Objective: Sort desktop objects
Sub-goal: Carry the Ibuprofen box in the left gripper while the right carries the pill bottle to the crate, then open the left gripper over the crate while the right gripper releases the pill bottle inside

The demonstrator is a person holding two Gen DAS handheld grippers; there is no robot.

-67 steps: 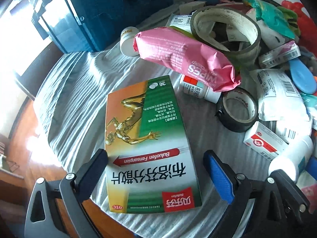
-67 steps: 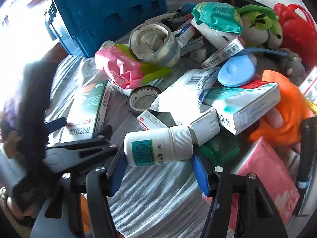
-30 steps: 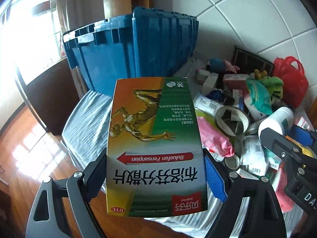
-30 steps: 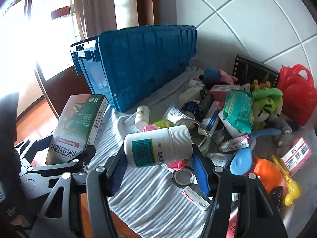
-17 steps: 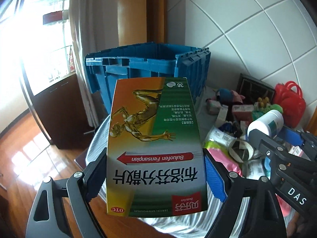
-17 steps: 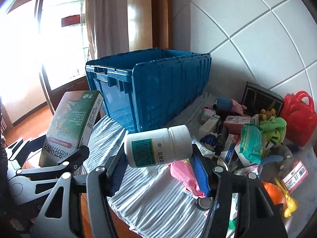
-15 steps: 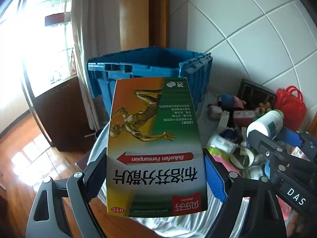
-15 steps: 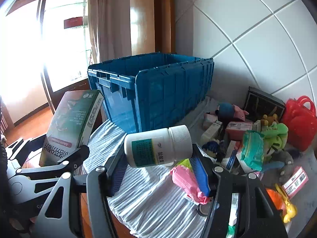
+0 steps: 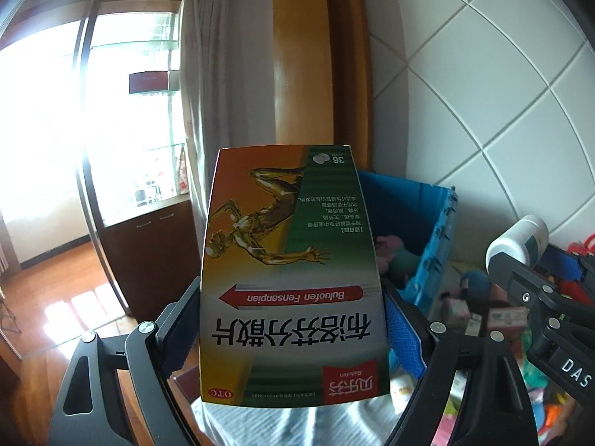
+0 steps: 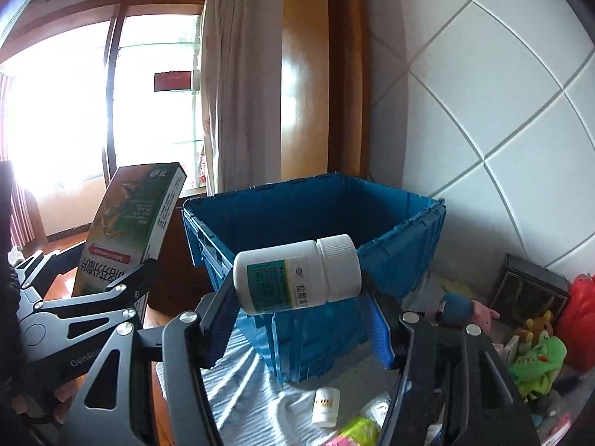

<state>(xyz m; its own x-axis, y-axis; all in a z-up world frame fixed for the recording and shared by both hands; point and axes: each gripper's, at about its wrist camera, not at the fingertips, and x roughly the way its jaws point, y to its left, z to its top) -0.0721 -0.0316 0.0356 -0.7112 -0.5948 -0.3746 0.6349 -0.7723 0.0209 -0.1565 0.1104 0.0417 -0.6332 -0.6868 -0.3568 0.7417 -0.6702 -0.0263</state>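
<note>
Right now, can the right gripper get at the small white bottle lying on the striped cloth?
Probably not as things stand. The right gripper is already shut on the white pill bottle, so it has no free grip. The path itself looks free: the small white bottle lies uncovered in front of the blue crate.

Medicine box (image 9: 293, 278) left of bottle (image 10: 297, 273); crate (image 10: 372, 223) behind both; toys (image 10: 535, 345) right of crate.

A striped grey cloth (image 10: 256, 383) covers the tabletop. On it stand a blue crate (image 10: 401, 260), a small white bottle (image 10: 325, 407), plush toys (image 10: 535, 364), a red bag (image 10: 580, 319) and a dark box (image 10: 528, 290).
</note>
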